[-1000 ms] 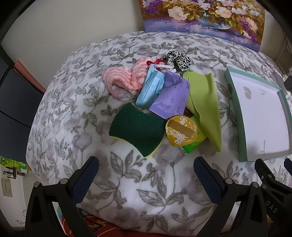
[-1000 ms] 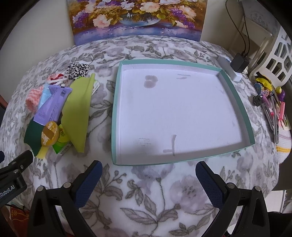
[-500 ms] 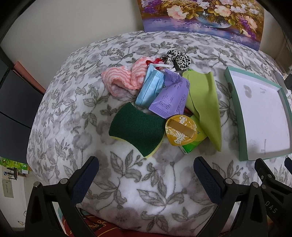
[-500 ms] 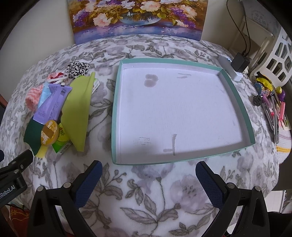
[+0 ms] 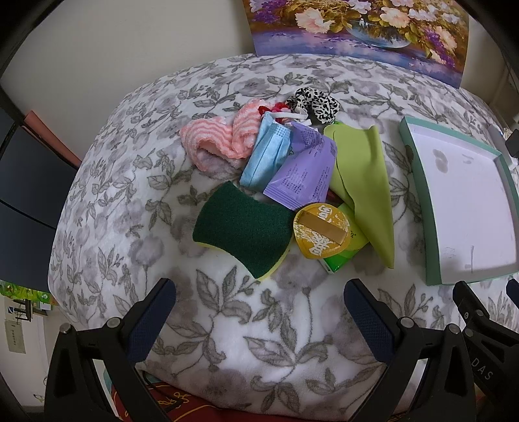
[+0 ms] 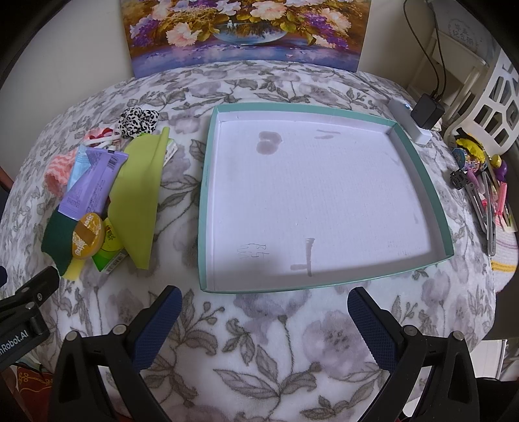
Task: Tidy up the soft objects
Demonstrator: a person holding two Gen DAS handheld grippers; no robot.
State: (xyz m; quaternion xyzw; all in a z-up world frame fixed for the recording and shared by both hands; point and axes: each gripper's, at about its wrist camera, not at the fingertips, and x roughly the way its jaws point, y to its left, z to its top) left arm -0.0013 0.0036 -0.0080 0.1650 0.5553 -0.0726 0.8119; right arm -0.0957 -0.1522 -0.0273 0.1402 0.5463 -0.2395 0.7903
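Observation:
A pile of soft things lies on the floral blanket: a dark green sponge point(image 5: 241, 232), a pink striped cloth point(image 5: 214, 142), a blue face mask point(image 5: 266, 152), a purple packet point(image 5: 303, 172), a lime green cloth point(image 5: 363, 178), a leopard scrunchie point(image 5: 316, 102), a round yellow lid point(image 5: 321, 230) on a green packet. My left gripper point(image 5: 259, 311) is open and empty, just before the sponge. The teal-rimmed white tray point(image 6: 207, 201) is empty. My right gripper point(image 6: 264, 313) is open and empty at the tray's near edge. The pile point(image 6: 97, 201) lies left of the tray.
A flower painting point(image 6: 246, 29) leans on the wall behind. A white power strip with a black adapter point(image 6: 418, 120), a white basket point(image 6: 493, 107) and several clips and pens point(image 6: 483, 194) are at the right. The blanket drops off at the left and near edges.
The left wrist view has drifted slightly left, so the tray sits further right in it. The right gripper has barely moved. Both stay open.

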